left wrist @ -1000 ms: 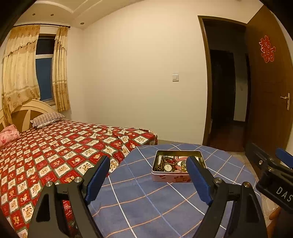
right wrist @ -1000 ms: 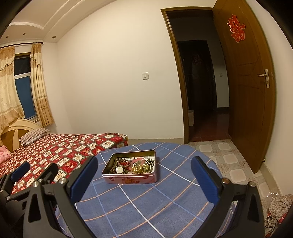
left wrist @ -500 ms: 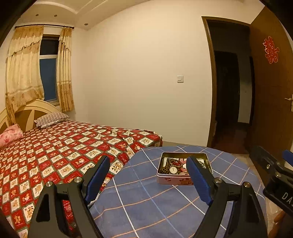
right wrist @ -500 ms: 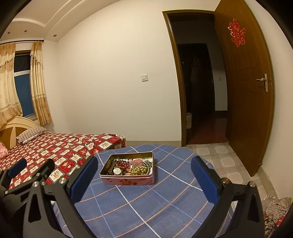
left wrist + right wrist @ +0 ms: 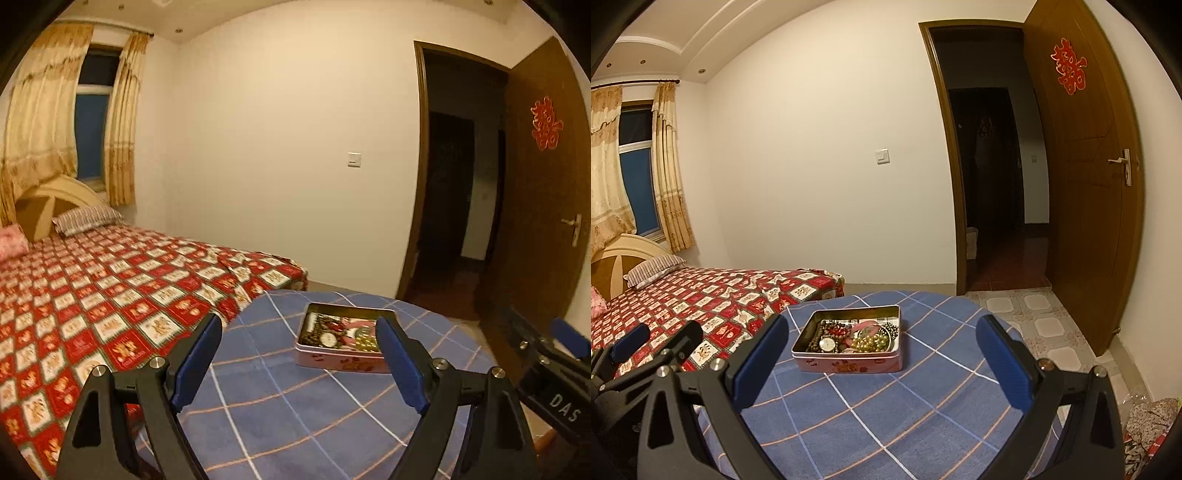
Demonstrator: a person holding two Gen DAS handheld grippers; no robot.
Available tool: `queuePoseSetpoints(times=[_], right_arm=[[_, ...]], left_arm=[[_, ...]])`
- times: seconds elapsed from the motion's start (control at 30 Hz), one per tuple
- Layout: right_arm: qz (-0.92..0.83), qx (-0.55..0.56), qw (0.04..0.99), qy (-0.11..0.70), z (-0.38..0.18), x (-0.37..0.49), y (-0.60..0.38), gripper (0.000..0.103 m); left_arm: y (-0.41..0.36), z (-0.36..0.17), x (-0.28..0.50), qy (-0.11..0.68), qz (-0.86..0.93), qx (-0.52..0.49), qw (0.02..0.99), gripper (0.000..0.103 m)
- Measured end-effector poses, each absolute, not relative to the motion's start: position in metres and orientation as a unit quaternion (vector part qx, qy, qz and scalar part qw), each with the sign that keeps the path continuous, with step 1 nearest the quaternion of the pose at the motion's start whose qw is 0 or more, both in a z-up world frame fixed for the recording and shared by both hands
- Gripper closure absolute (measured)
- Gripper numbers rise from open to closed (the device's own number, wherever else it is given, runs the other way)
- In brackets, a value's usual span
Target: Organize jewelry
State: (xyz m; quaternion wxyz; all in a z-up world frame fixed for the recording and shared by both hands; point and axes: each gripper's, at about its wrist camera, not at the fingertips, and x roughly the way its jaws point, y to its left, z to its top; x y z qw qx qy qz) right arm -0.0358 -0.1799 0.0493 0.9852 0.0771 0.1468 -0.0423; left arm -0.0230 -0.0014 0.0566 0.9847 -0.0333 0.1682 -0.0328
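Left wrist view: my left hand-held gripper (image 5: 299, 343) is spread wide and empty; the jewelry tin (image 5: 341, 341) sits ahead and slightly right on the counter (image 5: 280, 413).

Right wrist view: my right hand-held gripper (image 5: 882, 345) gapes wide, empty; the tin (image 5: 849, 341) lies ahead, slightly left, long axis crosswise. Neither looks clearly nearer.

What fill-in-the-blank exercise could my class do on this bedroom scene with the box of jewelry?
1. The tin box sits on a round table covered with a ____ checked cloth.
2. Among the beads in the box lies a round-faced ____.
3. The left gripper and right gripper are both ____, holding nothing.
4. The wooden door beside the table stands ____.

Missing words: blue; watch; open; open
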Motion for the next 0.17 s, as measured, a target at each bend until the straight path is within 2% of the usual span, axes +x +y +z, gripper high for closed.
queuePoseSetpoints(times=[0.17], right_arm=[[-0.042, 0.078, 0.985, 0.151, 0.0485, -0.0365, -0.179, 0.0]], left_arm=[[-0.0053, 0.0535, -0.0207, 0.167, -0.017, -0.02, 0.986, 0.018]])
